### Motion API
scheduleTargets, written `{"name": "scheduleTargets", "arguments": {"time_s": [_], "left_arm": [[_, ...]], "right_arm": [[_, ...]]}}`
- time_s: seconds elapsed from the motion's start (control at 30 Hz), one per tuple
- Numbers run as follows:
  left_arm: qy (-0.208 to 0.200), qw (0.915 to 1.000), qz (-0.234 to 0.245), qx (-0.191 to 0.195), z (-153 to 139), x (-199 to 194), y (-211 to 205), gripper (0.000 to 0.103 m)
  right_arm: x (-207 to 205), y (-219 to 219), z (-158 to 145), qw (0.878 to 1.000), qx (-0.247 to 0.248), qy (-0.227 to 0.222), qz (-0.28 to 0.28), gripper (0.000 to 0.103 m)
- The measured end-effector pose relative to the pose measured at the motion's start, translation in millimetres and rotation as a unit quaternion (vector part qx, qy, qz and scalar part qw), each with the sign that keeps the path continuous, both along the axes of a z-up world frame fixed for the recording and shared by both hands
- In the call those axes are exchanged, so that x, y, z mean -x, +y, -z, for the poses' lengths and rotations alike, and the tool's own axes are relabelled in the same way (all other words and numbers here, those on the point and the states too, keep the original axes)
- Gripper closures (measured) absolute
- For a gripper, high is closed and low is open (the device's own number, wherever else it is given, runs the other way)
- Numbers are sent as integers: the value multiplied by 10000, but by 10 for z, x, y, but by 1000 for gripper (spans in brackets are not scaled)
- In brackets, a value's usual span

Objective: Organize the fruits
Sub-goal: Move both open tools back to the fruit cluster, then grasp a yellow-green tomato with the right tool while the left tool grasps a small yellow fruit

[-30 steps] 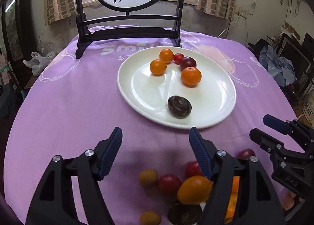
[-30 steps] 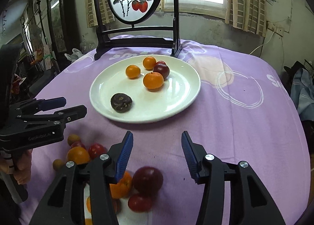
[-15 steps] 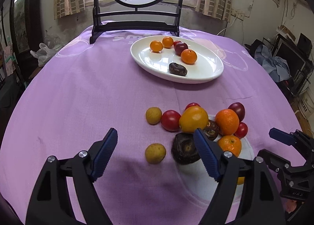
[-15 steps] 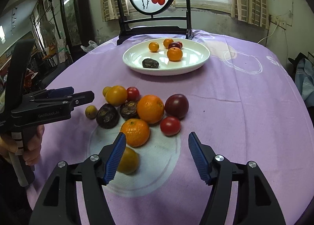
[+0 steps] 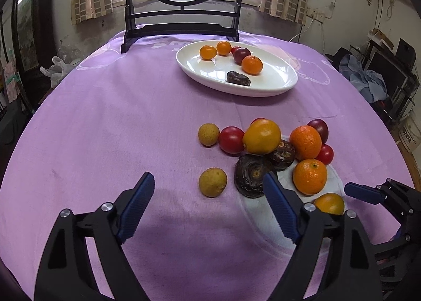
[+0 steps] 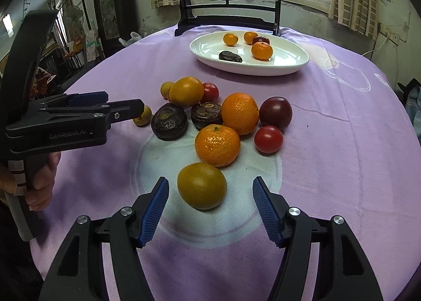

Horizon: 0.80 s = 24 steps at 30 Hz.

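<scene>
A white plate (image 5: 263,92) at the far side of the purple cloth holds several small oranges, a dark plum and a dark wrinkled fruit. Nearer lies a loose pile of oranges (image 6: 217,144), red tomatoes (image 6: 268,138), a plum and two dark passion fruits (image 5: 251,176). My left gripper (image 5: 208,178) hangs low over the cloth with its jaws opening. A small tan fruit (image 5: 212,182) lies just beyond the gap, untouched. My right gripper (image 6: 210,181) stands open, and a greenish-orange fruit (image 6: 201,185) sits between its fingertips with space on both sides.
A black wooden stand (image 5: 181,30) with a round painted panel rises behind the plate. A white round patch (image 6: 210,195) in the cloth lies under the near fruits. The table edge drops off on the left and right, with room clutter beyond. A hand (image 6: 39,182) grips the left tool.
Both grippers have drawn back from the plate and sunk toward the loose pile. Their jaws stand wider than before. The greenish-orange fruit now lies between the right fingertips.
</scene>
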<state>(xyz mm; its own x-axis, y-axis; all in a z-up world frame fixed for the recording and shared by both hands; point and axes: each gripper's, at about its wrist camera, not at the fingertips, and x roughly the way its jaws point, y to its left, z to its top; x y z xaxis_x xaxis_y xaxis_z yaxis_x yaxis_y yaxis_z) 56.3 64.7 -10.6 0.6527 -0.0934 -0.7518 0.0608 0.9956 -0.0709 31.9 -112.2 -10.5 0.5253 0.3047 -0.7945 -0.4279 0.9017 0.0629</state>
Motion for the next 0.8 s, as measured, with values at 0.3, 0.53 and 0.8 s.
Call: {"name": "scheduleTargets", "arguments": {"time_s": [0.3, 0.53, 0.8], "left_arm": [[139, 9999, 27, -32, 78, -15, 4, 21], [246, 9994, 42, -227, 135, -3, -4, 21], [570, 9983, -17, -157, 266, -99, 21, 40]], "right_arm": [[-50, 63, 87, 9997, 23, 248, -61, 63], [-24, -121, 64, 9994, -253, 226, 90, 63], [-20, -254, 34, 9986, -473, 192, 158, 63]]}}
